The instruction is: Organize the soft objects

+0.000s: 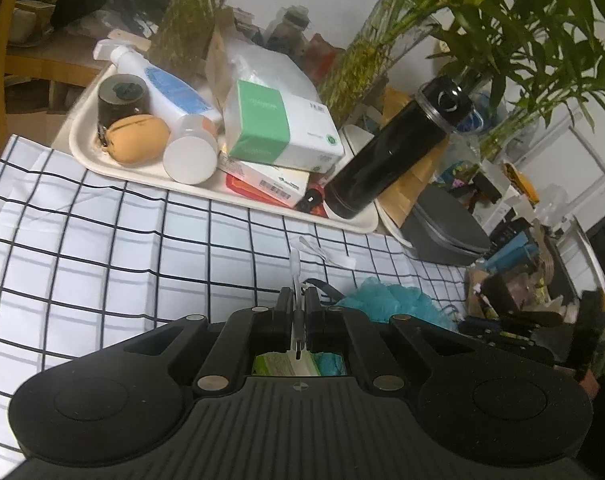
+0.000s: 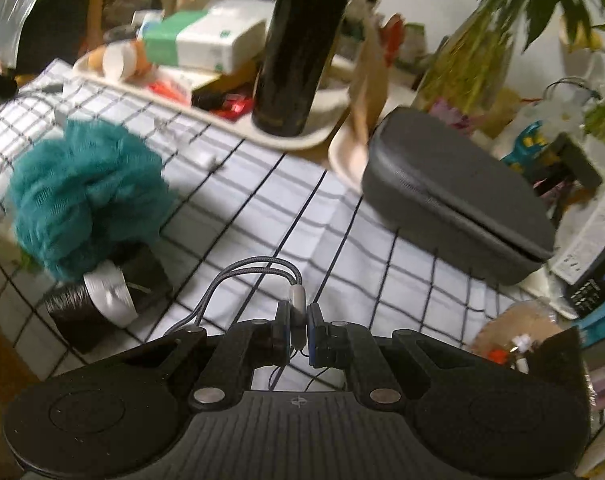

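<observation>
Over checked cloth, both grippers w/ cables.

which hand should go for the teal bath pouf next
Probably the left, though neither is free. The teal bath pouf lies right beside the left gripper, whose jaws pinch a white cable end. The right gripper holds a grey cable, farther away.

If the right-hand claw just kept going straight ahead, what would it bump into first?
Probably the tall black cylindrical bottle standing on the cream tray. The right claw, shut on a grey braided cable, has only checked cloth ahead before that; depth is hard to judge.
</observation>
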Demonstrator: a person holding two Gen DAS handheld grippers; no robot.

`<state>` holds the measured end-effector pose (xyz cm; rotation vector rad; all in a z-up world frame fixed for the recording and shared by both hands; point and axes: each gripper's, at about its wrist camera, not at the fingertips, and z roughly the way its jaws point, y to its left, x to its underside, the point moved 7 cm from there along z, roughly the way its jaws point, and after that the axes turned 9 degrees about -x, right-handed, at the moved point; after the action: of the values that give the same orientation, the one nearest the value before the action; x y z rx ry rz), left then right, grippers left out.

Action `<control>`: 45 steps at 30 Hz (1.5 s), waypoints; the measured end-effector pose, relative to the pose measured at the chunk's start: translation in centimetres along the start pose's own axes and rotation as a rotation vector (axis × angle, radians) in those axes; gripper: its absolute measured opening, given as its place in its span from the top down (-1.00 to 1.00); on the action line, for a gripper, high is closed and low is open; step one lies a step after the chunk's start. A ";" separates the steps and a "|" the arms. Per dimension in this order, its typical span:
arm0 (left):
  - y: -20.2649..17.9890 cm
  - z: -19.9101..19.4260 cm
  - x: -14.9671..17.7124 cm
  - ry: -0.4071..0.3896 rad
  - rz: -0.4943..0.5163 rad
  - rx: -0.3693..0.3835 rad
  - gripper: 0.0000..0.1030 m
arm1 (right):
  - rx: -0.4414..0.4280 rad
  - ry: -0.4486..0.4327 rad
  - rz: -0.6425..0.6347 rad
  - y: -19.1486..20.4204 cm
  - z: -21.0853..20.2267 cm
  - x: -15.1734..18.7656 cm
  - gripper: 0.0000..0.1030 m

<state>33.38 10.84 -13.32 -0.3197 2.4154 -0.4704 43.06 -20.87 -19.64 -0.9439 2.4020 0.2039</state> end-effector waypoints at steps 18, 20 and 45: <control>-1.9 -3.0 -0.1 -0.112 0.103 -0.050 0.88 | -0.064 -0.219 0.114 1.6 -8.5 -2.1 0.80; -2.3 -3.3 0.0 -0.122 0.118 -0.049 0.88 | -0.096 -0.243 0.143 1.7 -9.4 -2.1 0.80; -6.3 -11.9 4.0 -0.374 0.228 -0.052 0.88 | -0.358 -0.397 0.141 9.0 -17.9 -0.8 0.80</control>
<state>23.36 6.75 -4.33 -0.1367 2.0685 -0.2217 29.79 -19.53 -4.67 -0.7922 2.0937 0.8170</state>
